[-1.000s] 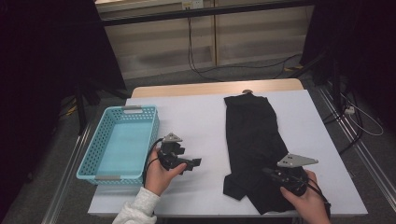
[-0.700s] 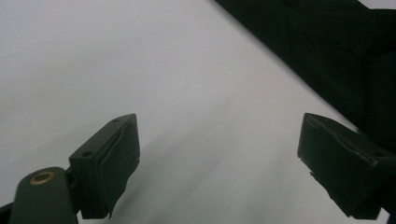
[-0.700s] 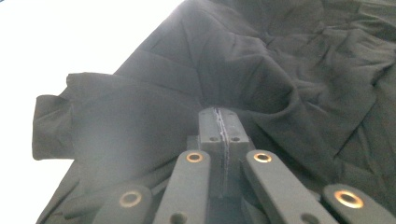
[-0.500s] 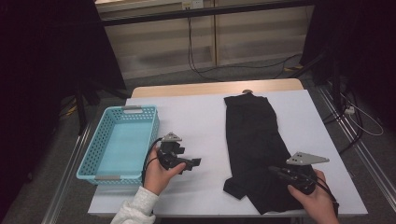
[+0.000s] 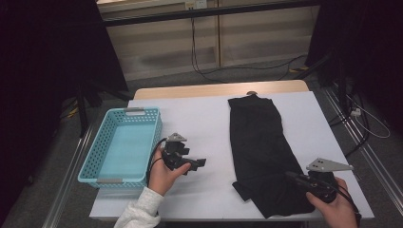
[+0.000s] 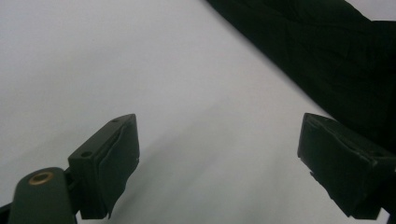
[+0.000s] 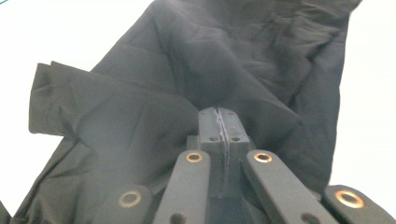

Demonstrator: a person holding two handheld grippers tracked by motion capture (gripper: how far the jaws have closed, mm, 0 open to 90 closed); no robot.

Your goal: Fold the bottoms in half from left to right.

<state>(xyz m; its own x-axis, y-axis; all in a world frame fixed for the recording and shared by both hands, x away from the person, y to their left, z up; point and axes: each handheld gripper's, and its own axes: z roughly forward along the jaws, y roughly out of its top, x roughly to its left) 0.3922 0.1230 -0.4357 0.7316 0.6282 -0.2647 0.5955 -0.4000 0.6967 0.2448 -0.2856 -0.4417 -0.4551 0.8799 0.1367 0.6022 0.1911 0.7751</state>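
**Right jaws pressed together at garment's near edge; left jaws standing apart**

I am seeing the black garment (image 5: 260, 152) lying lengthwise right of centre on the white tabletop (image 5: 199, 123). The right hand-held gripper (image 5: 291, 176), lower right, is holding its jaws together at the cloth's near corner; whether fabric is pinched I cannot tell. The left hand-held gripper (image 5: 199, 163), lower centre-left beside the blue basket (image 5: 124, 145), is hovering with jaws apart, holding nothing.

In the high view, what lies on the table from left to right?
Blue basket → left gripper, jaws open → black garment → right gripper, jaws shut, at the garment's near right edge.
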